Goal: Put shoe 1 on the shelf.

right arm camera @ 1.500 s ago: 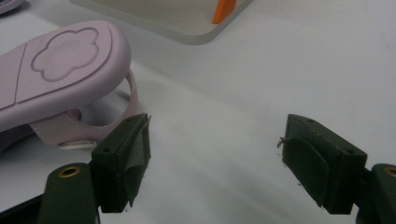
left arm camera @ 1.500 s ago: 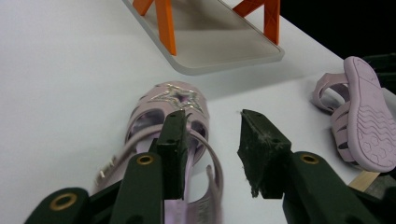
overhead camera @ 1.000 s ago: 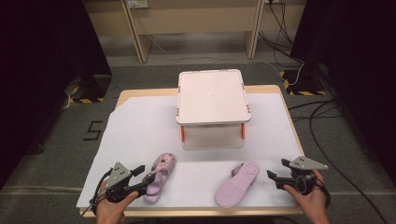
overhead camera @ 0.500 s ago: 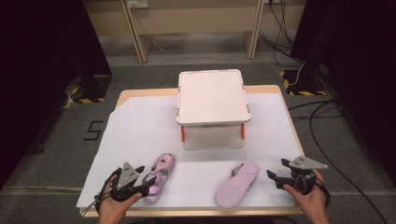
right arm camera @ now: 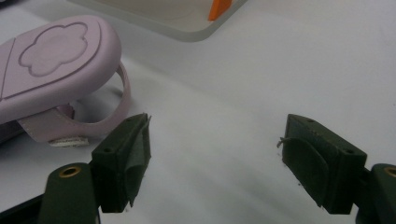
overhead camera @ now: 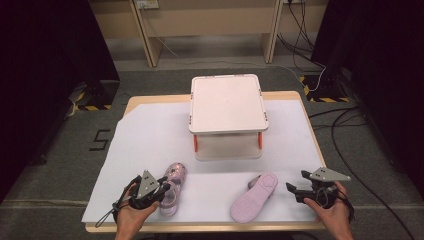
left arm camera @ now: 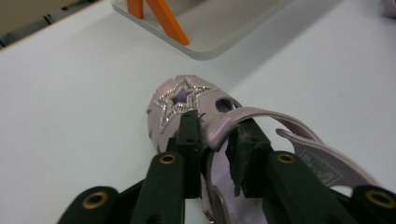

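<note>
While the left gripper (overhead camera: 159, 189) sits at the near-left of the worktop (overhead camera: 150, 135), its jaws are pinched on the upper edge of the star sandal (left arm camera: 187, 105), one jaw outside the upper and one inside the opening, just behind the glittery star on the toe. That pink sandal stands upright on its sole on the white-covered surface, toe pointing away toward the lidded storage box (overhead camera: 227, 102) at the middle of the worktop. Over on the right, the other sandal (overhead camera: 255, 196) lies flipped over, sole to the ceiling, a cloud shape moulded into its heel and its strap looping out just beside the right gripper (right arm camera: 215, 158). That gripper hovers near it with jaws wide apart and nothing between them. Now the risk, as I read it: the left hold is on a thin, soft flap of the upper, so a lift could let the shoe swing or peel out of the pinch and drop. The narrow bite also gives little control over twist, so the sandal may rotate as it rises. On the right, the upturned sandal offers mainly that slender strap; a grab there could skid the shoe across the smooth cover toward the near edge instead of catching it.
</note>
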A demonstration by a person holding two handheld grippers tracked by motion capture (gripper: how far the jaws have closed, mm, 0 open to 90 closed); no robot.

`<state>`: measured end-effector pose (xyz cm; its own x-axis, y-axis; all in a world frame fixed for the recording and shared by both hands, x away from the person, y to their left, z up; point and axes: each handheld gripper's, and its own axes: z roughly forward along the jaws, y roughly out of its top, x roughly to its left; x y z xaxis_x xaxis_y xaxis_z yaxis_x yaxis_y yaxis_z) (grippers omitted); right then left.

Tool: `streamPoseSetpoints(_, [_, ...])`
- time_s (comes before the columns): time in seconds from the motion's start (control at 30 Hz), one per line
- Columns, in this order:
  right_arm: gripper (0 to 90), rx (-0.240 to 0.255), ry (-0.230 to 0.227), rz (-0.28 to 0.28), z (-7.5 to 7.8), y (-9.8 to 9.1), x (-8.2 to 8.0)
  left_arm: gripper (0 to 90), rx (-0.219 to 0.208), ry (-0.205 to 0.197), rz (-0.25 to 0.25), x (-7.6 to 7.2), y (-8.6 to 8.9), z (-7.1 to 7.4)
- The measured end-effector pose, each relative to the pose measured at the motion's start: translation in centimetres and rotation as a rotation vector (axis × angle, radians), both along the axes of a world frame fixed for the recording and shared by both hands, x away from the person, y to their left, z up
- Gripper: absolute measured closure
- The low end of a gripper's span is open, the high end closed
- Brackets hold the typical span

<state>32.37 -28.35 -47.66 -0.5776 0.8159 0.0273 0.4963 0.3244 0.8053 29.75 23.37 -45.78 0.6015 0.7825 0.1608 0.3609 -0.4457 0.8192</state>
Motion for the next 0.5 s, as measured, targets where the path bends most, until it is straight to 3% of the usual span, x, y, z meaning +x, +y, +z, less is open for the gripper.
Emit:
streamPoseSetpoints(0.13, [24.6,-0.005,-0.009,-0.002,0.2,0.1,0.0,76.8,-0.044,-0.026,0.009,0.1,-0.1,0.4])
streamPoseSetpoints(0.4, [24.6,-0.003,-0.006,-0.004,0.2,0.2,-0.1,77.0,-0.041,-0.092,-0.029,1.2,-1.8,1.7])
streamPoseSetpoints(0.5, [24.6,-0.004,-0.006,-0.004,0.2,0.2,-0.1,77.0,-0.05,-0.088,-0.041,1.9,-3.0,2.0])
